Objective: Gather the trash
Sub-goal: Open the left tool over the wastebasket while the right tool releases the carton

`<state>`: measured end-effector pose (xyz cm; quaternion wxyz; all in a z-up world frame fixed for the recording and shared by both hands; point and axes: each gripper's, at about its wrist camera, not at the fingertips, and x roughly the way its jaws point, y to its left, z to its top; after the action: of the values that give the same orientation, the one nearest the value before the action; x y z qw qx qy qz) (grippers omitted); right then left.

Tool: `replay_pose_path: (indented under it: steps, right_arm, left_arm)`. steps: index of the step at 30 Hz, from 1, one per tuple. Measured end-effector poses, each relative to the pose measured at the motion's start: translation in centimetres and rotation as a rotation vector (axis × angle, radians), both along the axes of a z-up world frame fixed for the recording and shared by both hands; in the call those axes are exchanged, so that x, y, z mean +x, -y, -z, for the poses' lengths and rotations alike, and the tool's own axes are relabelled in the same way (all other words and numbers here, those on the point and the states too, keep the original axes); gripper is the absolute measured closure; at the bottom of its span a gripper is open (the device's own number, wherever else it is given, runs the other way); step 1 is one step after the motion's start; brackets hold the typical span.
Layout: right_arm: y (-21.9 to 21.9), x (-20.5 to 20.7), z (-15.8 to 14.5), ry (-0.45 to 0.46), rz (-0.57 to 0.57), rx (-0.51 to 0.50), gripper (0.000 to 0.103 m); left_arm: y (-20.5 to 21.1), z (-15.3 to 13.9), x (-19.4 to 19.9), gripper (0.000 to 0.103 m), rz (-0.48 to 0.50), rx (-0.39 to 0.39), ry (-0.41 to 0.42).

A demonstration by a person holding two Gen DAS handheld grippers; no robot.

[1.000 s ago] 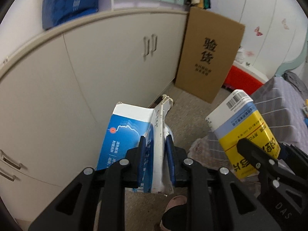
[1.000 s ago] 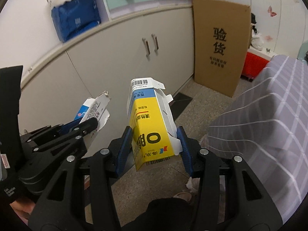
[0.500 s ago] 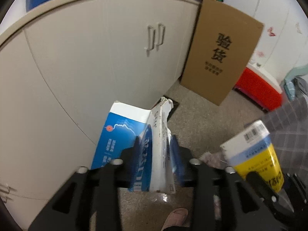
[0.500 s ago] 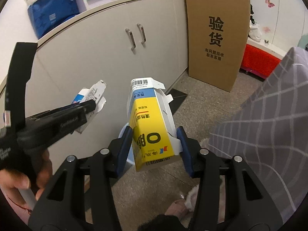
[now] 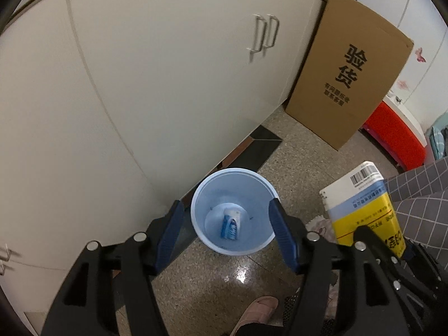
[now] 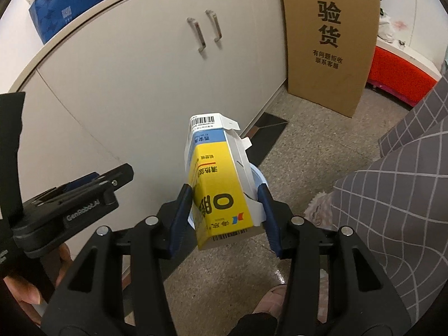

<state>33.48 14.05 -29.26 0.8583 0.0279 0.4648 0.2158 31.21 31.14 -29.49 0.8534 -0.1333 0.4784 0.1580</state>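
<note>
A light blue plastic bin [image 5: 260, 184] stands on the floor by the cabinet. A blue and white carton [image 5: 231, 225] lies at its bottom. My left gripper [image 5: 229, 233] is open and empty, held above the bin with its jaws wide to either side of it. My right gripper [image 6: 225, 210] is shut on a yellow and blue carton [image 6: 218, 184] and holds it upright above the floor. That carton also shows in the left wrist view [image 5: 364, 210], to the right of the bin. The bin's rim [image 6: 261, 180] peeks out behind the carton in the right wrist view.
Beige cabinet doors [image 5: 140, 84] run along the left. A tall cardboard sheet [image 5: 350, 70] leans at the back. A red box [image 5: 397, 137] lies beyond it. A grey checked cloth [image 6: 392, 182] hangs at the right. A pink slipper [image 5: 257, 310] is on the floor below.
My left gripper has opened and let go of the blue and white carton, which now lies in the bin. The left view has tilted down. My right gripper still holds the yellow carton.
</note>
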Motion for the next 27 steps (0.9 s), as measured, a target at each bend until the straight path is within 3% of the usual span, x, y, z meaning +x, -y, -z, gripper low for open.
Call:
replay_pose_path:
  steps: [6, 8, 10, 20, 27]
  right_arm:
    - [-1.8, 1.1, -0.8, 0.022, -0.022, 0.013, 0.054]
    - [-2.8, 1.9, -0.9, 0.028, -0.024, 0.04, 0.049]
    - [-4.1, 3.2, -0.6, 0.009, -0.033, 0.058, 0.019]
    - [-3.2, 1.7, -1.4, 0.027, -0.005, 0.001, 0.018]
    - [0.2, -1.3, -5.4, 0.091, 0.022, 0.027, 0.018]
  left_arm:
    - [-2.2, -0.6, -1.4, 0.039, -0.071, 0.008, 0.013]
    - [-3.0, -0.9, -1.6, 0.038, -0.116, 0.019, 0.022]
    - [-4.0, -0.9, -1.8, 0.037, -0.171, 0.023, 0.018]
    - [-4.4, -2.3, -3.1, 0.037, -0.213, 0.022, 0.025]
    - [-1.3, -5.0, -4.6, 0.035, -0.166, 0.016, 0.079]
